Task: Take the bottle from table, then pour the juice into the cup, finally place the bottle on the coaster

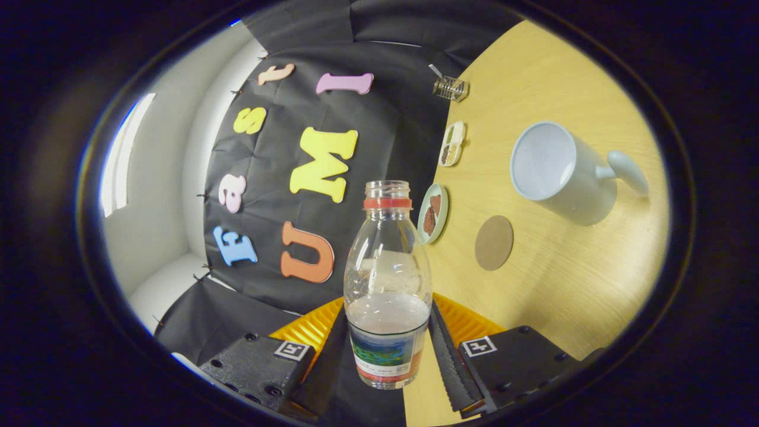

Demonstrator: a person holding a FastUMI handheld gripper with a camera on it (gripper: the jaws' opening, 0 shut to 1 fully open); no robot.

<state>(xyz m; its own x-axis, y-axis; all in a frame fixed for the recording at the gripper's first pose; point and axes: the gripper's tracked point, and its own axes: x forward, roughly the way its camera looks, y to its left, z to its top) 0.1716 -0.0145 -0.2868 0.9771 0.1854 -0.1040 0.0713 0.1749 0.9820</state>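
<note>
Jaws pinching bottle [388, 284], lifted and tilted; cup [557, 172] beyond, near coaster [494, 242]

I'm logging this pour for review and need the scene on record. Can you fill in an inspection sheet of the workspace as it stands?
Surface: light wooden table, rolled sideways in the gripper view.
Job's things: clear bottle, uncapped, a little pale liquid in it, between the fingers; white cup beyond them, looking empty; round brown coaster between bottle and cup, bare.
Clutter: small plate with brown pieces, a small tray of food and a clear holder along the table's far edge.
Grippers: gripper shut on the bottle, both fingers pressing its lower body.
Cables: nothing seen.
Surroundings: black cloth wall, white wall beside it.
</note>
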